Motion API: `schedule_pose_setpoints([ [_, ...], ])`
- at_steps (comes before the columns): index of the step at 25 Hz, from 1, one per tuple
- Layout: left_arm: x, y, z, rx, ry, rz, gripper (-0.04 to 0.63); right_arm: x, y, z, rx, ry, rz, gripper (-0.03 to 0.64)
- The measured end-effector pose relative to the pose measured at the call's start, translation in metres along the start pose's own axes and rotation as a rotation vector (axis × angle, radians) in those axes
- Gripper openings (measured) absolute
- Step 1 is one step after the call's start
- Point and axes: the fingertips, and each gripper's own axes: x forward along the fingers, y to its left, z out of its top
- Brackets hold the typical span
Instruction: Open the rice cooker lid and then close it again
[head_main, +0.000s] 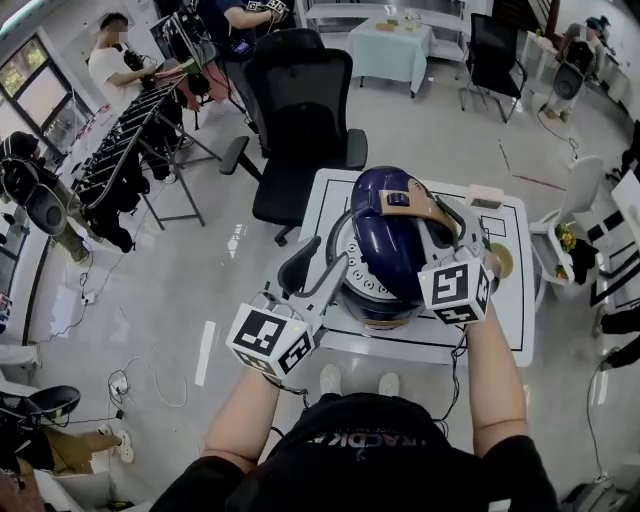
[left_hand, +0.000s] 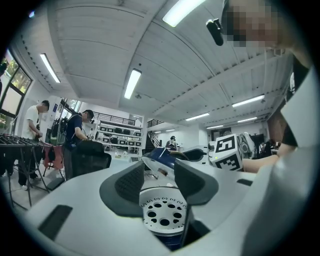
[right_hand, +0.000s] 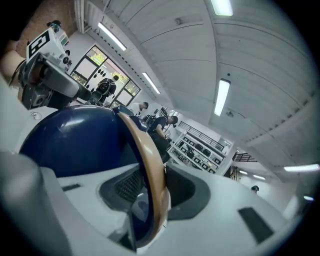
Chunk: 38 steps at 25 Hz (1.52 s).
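Navy rice cooker (head_main: 381, 312), domed lid (head_main: 386, 236) raised

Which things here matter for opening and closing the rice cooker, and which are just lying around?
Job: rice cooker, blue lid, tan handle, left gripper, right gripper.
Lying about: black office chair, small box, black rack.

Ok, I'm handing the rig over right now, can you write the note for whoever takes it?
Claws: the left claw is open, level at the lid's left side, with the perforated inner plate in its gap, unpinched. The right claw is shut on the tan handle.
Things: the rice cooker stands on the white table, lid tilted up, underside showing.
Done: lid raised partway; whether it is going up or coming down I cannot tell.
Left: complete the opening if needed, then lower the lid and press it shut.
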Motion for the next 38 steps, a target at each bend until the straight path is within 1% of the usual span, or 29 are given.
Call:
schedule_pose_setpoints([
  [6, 0.004, 0.012, -0.003, 0.003, 0.010, -0.030, 0.174, 0.009, 0.023, 0.000, -0.095, 0.040, 0.020, 0.138],
  [9, 0.008, 0.017, -0.004, 0.000, 0.015, -0.044, 0.151, 0.013, 0.031, 0.000, -0.135, 0.059, 0.025, 0.140],
  [12, 0.012, 0.025, -0.006, -0.010, 0.015, -0.056, 0.103, 0.018, 0.039, 0.003, -0.168, 0.074, 0.030, 0.141],
  [15, 0.019, 0.033, -0.008, -0.022, 0.017, -0.065, 0.037, 0.023, 0.044, 0.005, -0.174, 0.089, 0.035, 0.143],
  [18, 0.027, 0.036, -0.007, -0.030, 0.016, -0.083, 0.003, 0.025, 0.044, 0.006, -0.178, 0.103, 0.034, 0.144],
  [26, 0.047, 0.034, -0.007, -0.006, 0.024, -0.148, 0.003, 0.030, 0.058, 0.005, -0.233, 0.135, 0.034, 0.147],
  [31, 0.058, 0.035, -0.018, 0.007, 0.061, -0.179, 0.003, 0.034, 0.069, 0.003, -0.274, 0.158, 0.036, 0.149],
  [38, 0.070, 0.035, -0.036, 0.049, 0.113, -0.224, 0.003, 0.038, 0.081, 0.000, -0.307, 0.187, 0.035, 0.153],
])
